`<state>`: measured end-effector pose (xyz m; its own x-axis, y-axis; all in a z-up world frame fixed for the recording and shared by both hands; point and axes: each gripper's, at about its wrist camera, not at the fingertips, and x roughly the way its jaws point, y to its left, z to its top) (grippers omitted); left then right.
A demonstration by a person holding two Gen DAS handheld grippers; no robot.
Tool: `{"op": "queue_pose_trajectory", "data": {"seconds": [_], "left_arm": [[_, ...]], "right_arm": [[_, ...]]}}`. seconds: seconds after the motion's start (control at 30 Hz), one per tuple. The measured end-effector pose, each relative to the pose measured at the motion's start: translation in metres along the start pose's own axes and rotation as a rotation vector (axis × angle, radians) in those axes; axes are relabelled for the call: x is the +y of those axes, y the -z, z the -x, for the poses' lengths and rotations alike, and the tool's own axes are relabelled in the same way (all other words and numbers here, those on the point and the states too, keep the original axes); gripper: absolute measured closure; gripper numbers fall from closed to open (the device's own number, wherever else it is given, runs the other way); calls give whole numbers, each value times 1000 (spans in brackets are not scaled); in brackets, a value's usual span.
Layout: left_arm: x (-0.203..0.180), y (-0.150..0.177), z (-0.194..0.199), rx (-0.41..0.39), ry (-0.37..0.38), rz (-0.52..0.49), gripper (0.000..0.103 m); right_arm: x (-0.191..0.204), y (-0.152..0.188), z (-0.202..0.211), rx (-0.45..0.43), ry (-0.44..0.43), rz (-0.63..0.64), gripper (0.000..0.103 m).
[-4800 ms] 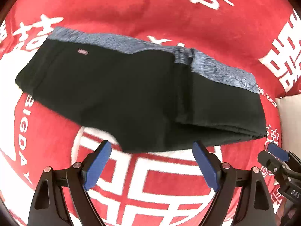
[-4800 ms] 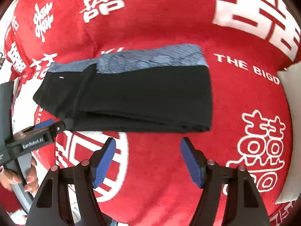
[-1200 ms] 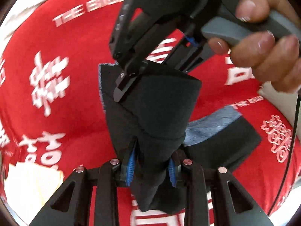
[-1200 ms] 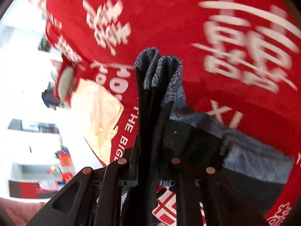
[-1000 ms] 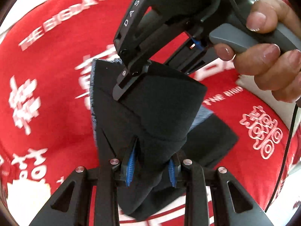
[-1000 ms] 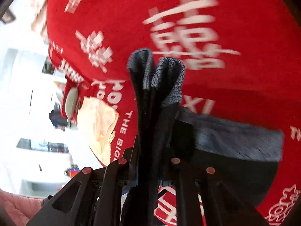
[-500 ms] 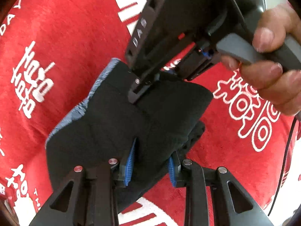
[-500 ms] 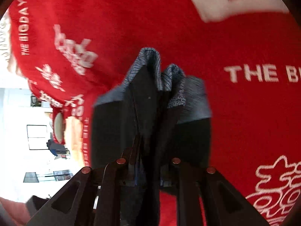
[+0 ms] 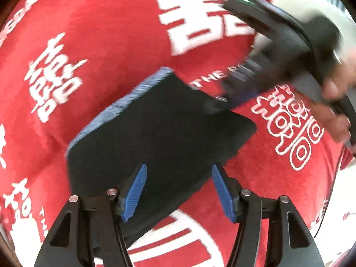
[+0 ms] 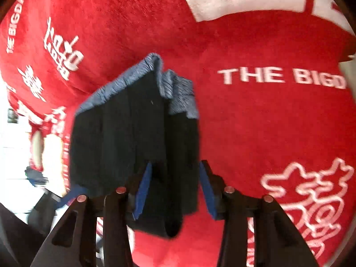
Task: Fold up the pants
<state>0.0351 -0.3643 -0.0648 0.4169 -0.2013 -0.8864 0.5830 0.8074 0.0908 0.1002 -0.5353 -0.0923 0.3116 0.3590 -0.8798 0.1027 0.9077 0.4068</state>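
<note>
left wrist view: one pair of pants [image 9: 155, 129], black with a blue-grey waistband, is seen lying folded on the red blanket [image 9: 100, 33]. the left gripper [image 9: 179, 189] is spread open just above its near edge. the cloth is judged soft and light; thick folded edges are best taken.

right wrist view: the right gripper [image 10: 173, 191] is parted around the pants [image 10: 133, 133], not pinching.

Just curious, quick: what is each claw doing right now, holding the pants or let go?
Left gripper: open, around the pants, not clamping.
Right gripper: open, pants between its fingers.
</note>
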Motion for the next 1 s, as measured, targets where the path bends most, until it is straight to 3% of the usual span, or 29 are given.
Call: {"op": "queue_pose_trajectory", "data": {"seconds": [0.23,0.37,0.57,0.63,0.67,0.8,1.0], "left_arm": [[78,15,-3,74,-102,190,41],[104,35,-10,122,-137,257,41],[118,61,-20,185,-77,363,41],[121,66,-24,198,-58,389,33],[122,68,-27,212,-50,406,24],[135,79,-34,227,9,516,24],[136,80,-35,236,8,504,23]], "right_arm": [[14,29,26,-43,142,-17,56],[27,43,44,-111,187,-11,72],[47,60,50,-156,195,44,72],[58,64,41,-139,206,67,72],[62,66,36,-127,214,80,72],[71,74,16,-81,263,128,72],[57,82,-6,-10,264,92,72]]}}
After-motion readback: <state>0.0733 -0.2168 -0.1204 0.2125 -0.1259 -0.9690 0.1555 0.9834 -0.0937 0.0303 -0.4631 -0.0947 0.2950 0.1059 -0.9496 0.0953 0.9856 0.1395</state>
